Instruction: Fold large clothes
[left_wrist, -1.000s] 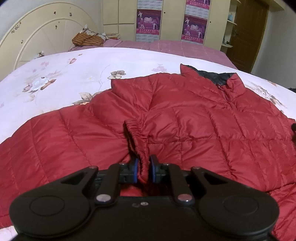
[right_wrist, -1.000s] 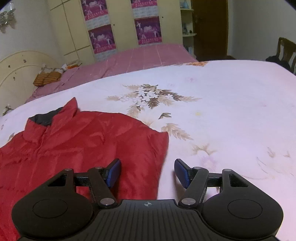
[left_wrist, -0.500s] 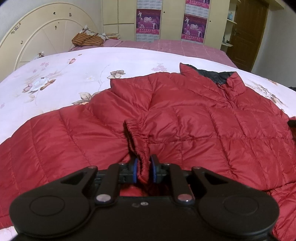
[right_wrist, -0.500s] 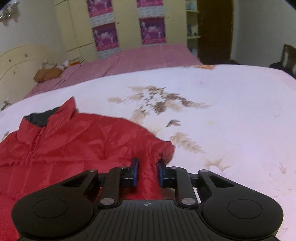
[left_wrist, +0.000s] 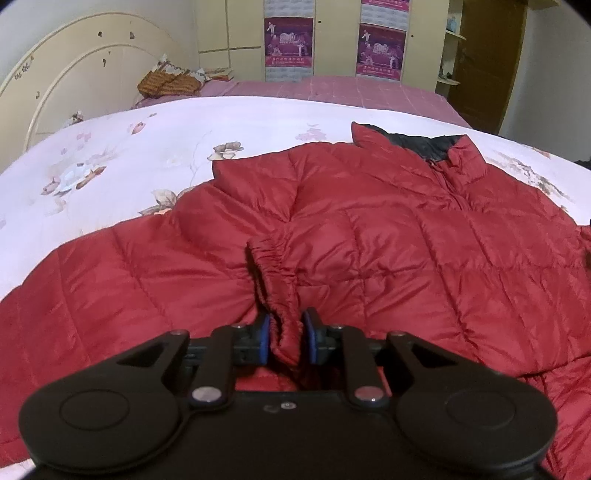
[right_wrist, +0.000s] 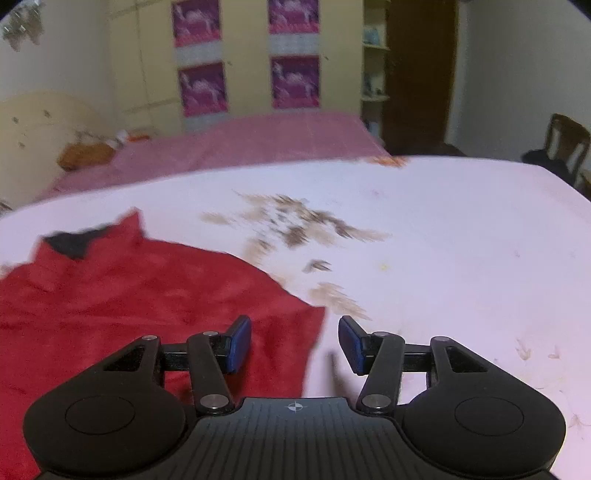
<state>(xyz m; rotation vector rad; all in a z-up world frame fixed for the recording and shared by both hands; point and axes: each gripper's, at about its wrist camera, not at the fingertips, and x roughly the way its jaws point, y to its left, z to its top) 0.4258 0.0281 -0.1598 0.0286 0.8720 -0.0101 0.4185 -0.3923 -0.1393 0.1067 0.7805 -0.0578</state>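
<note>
On the floral bedspread (left_wrist: 122, 147), my left gripper (left_wrist: 286, 338) is easing open around the red jacket's (left_wrist: 406, 236) elastic cuff (left_wrist: 275, 280); my right gripper (right_wrist: 295, 341) is spreading open, empty, over the jacket's right edge.

No writing can be read. Far beyond the tongs, the purple posters (left_wrist: 289, 43) on the pale yellow wardrobe doors (left_wrist: 243, 26) carry rows of small characters, too blurred to make out; the right wrist view shows them (right_wrist: 202, 88) smeared.
</note>
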